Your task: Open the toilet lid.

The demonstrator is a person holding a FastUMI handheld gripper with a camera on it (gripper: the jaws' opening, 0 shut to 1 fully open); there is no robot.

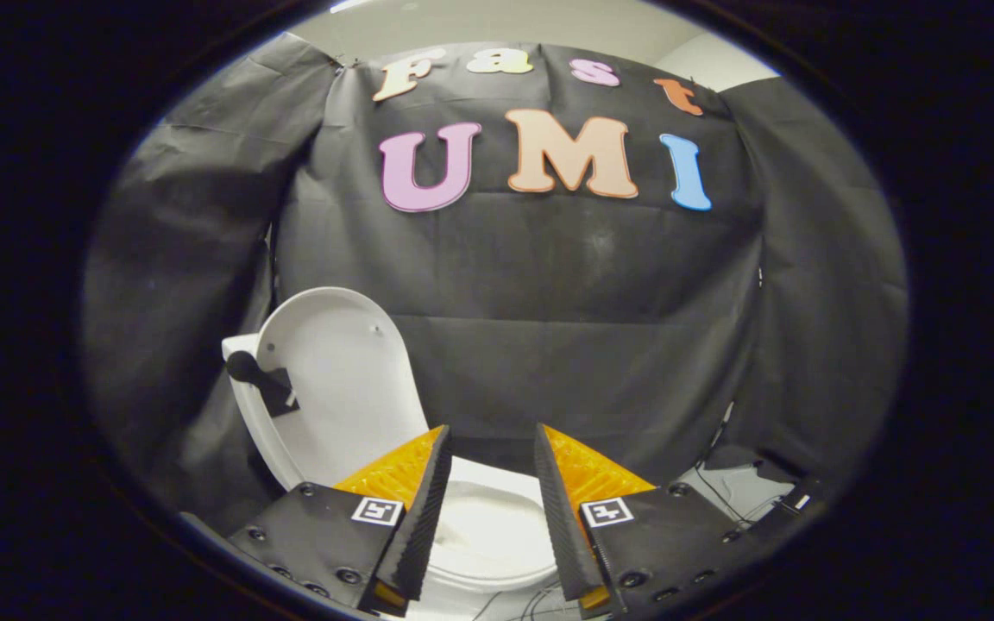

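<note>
**Two fingers apart, toilet lid already up**

Two fingers of the gripper [492,448] stand spread with an open gap between them, nothing clamped, pads touching nothing. Each finger carries a small square marker near its base.

The toilet lid [343,379] is raised, standing near upright and leaning back toward the black cloth wall [583,310]. It sits ahead of the fingers, off to the left of the left finger, well apart from both tips. The pale inner face of the lid is turned toward the camera, with a small bump near its top.

A dark knob-like part with a black bracket [260,379] sits on the lid's left edge; cannot tell what it is.

The white toilet seat [490,526] lies down flat, seen through the gap between the fingers and just beyond them.

Thin cables [713,496] trail on the pale floor [743,492] right of the right finger
</note>
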